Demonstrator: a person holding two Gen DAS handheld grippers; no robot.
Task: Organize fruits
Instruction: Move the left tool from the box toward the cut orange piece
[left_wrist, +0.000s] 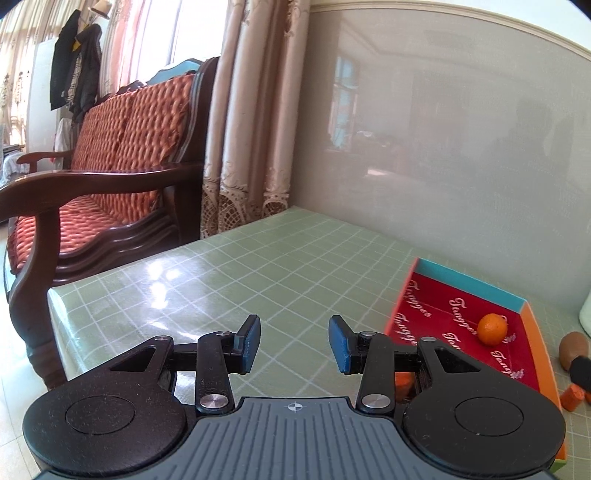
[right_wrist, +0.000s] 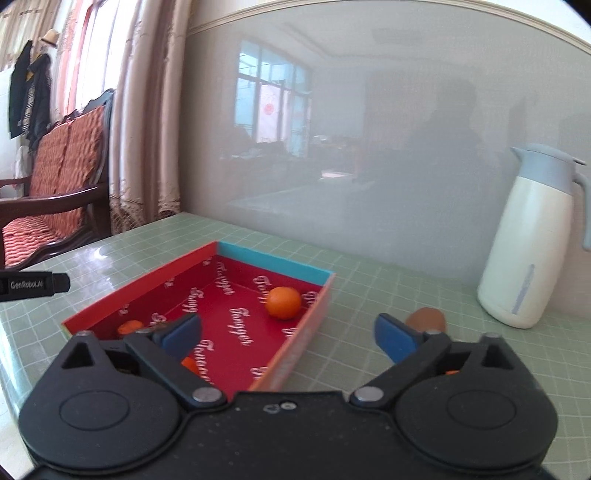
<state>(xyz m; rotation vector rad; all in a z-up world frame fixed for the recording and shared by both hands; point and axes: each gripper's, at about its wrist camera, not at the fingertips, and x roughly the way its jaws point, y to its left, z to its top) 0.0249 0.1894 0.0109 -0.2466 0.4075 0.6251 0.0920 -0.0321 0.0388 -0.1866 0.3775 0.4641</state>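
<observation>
I see a round orange lying loose near the far right corner of my shallow red box, centre frame. A brown fruit lies on the table right of it, outside.

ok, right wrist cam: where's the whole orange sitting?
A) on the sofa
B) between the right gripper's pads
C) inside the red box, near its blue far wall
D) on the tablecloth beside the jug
C: the orange rests on the floor of the red box, close to the blue far wall, clear of the open right gripper, which has nothing between its pads.
</observation>
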